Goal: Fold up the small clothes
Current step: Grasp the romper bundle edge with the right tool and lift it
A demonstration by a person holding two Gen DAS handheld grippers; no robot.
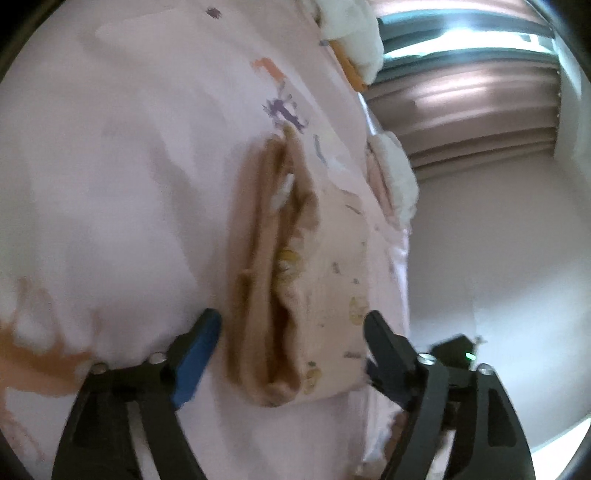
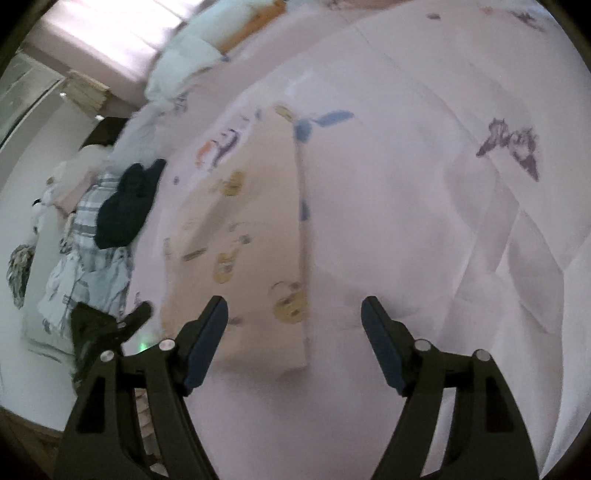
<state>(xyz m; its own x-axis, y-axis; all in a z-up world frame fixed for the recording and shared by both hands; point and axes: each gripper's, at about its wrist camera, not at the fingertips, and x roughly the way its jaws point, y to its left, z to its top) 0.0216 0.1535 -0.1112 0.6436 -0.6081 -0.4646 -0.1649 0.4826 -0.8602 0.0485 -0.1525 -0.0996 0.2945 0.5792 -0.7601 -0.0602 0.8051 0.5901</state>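
Note:
A small beige garment (image 1: pixel 291 280) printed with yellow figures lies folded on the pale pink bed sheet (image 1: pixel 129 184). In the left wrist view its brown waistband opening faces me. My left gripper (image 1: pixel 293 332) is open, its fingers either side of the garment's near end, just above it. In the right wrist view the same garment (image 2: pixel 255 229) lies flat as a long rectangle. My right gripper (image 2: pixel 295 314) is open and empty above the garment's near right corner. The other gripper (image 2: pixel 107 325) shows dark at the garment's left.
A pile of other clothes, a dark navy piece (image 2: pixel 125 206) and plaid and patterned pieces (image 2: pixel 88 258), lies at the bed's left edge. White pillows (image 1: pixel 354 33) sit at the far end. Curtains (image 1: pixel 480 103) and a white wall (image 1: pixel 517 258) stand beyond the bed.

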